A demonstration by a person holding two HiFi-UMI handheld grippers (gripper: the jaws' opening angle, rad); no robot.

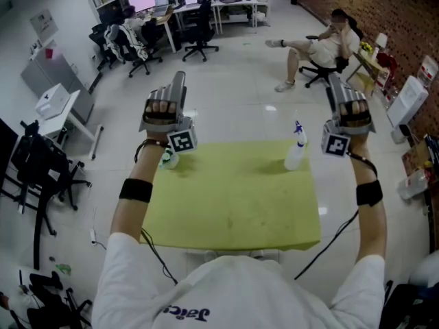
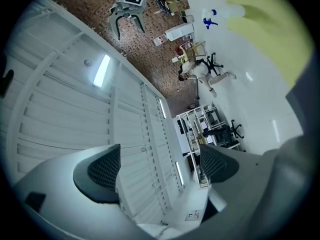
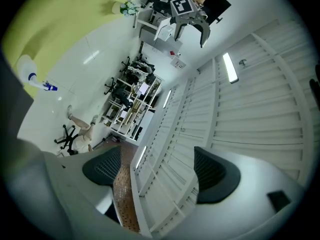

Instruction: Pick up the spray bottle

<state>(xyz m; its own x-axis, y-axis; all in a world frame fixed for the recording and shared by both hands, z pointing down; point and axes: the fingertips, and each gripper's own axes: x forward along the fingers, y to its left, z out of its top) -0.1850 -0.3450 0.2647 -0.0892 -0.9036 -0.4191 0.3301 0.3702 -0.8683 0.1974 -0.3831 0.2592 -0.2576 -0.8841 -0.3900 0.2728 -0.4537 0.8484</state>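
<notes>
A clear spray bottle [image 1: 295, 150] with a blue nozzle stands upright at the far right of the yellow-green table [image 1: 233, 204]. My left gripper [image 1: 178, 91] is raised above the table's far left corner, pointing up and away. My right gripper [image 1: 337, 90] is raised just right of the bottle, well above it. In the left gripper view the gripper [image 2: 157, 164] is open, aimed at the ceiling, with the bottle [image 2: 220, 13] far off. In the right gripper view the gripper [image 3: 157, 169] is open too, and the bottle [image 3: 31, 76] lies at the left edge. Neither holds anything.
A small white pot with a green plant [image 1: 169, 158] sits at the table's far left corner. A person [image 1: 322, 45] sits on a chair beyond the table. Office chairs [image 1: 199, 40] and desks stand at the back, a white cabinet [image 1: 58, 105] at the left.
</notes>
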